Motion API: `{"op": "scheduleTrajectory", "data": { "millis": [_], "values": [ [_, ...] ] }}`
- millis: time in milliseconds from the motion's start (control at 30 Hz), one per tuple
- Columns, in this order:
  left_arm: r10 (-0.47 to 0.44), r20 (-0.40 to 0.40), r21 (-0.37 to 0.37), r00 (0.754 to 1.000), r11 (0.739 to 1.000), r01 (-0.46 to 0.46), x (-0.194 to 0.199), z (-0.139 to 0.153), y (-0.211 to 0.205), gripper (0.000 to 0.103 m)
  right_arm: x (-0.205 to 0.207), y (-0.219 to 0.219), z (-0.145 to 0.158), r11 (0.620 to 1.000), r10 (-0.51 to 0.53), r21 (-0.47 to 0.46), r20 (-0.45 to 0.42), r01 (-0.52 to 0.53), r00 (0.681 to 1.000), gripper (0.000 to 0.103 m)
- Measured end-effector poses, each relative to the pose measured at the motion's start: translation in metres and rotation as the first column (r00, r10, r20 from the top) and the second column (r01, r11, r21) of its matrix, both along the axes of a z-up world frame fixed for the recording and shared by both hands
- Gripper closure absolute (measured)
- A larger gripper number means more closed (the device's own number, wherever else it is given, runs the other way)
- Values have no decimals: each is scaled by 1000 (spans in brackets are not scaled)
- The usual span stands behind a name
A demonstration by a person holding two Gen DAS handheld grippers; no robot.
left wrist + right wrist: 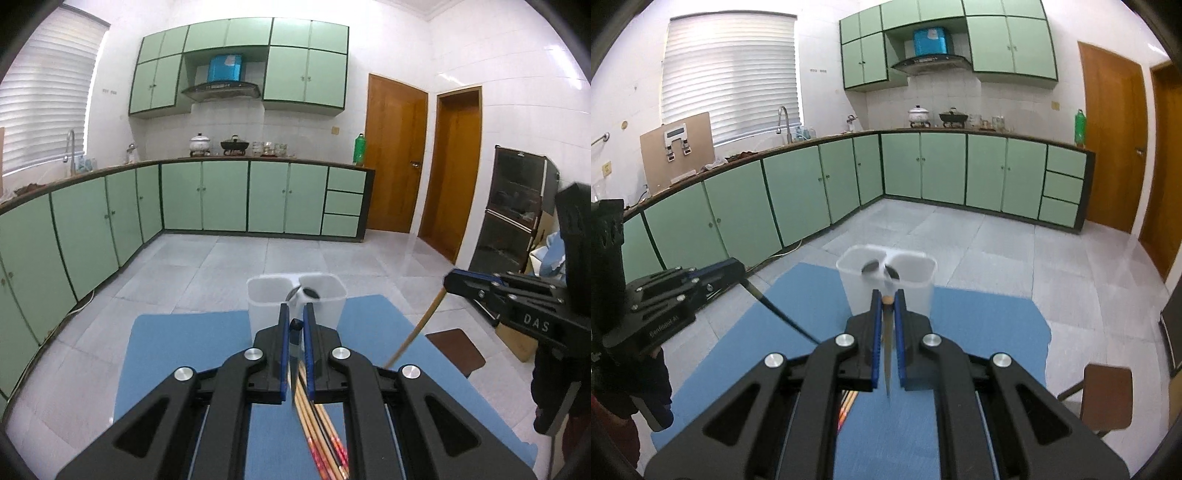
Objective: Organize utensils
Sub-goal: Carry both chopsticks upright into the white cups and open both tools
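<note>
Both grippers, the left gripper (296, 325) clamped on a dark chopstick (294, 354) and the right gripper (887, 297) on a pale chopstick (887, 350), carry them toward the two-compartment holder (325, 295), where I judge each must next be lowered tip-first into a compartment.

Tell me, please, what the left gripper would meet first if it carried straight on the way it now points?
Most likely the white two-compartment holder, directly ahead of the left gripper and its dark chopstick, though depth is unclear.

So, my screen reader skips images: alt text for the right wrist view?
The right gripper is shut on a pale chopstick above a blue mat, facing a translucent two-compartment holder. The left gripper grips a dark chopstick.
</note>
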State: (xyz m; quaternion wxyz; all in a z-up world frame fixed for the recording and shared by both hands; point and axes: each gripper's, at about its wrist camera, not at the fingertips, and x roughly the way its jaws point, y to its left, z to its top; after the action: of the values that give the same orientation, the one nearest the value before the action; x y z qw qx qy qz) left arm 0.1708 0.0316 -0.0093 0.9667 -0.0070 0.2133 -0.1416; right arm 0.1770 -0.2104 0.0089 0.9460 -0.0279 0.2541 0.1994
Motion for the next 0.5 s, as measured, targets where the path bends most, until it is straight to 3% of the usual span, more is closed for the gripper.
{"op": "scheduleTrajectory", "data": {
  "millis": [267, 500],
  "values": [
    [-50, 38, -9, 998, 999, 50, 15, 28, -2, 96, 20, 3, 41, 999, 37, 16, 55, -38, 998, 97],
    [-61, 157, 2, 986, 998, 61, 25, 78, -11, 96, 53, -2, 90, 998, 25, 61, 137, -34, 990, 97]
  ]
}}
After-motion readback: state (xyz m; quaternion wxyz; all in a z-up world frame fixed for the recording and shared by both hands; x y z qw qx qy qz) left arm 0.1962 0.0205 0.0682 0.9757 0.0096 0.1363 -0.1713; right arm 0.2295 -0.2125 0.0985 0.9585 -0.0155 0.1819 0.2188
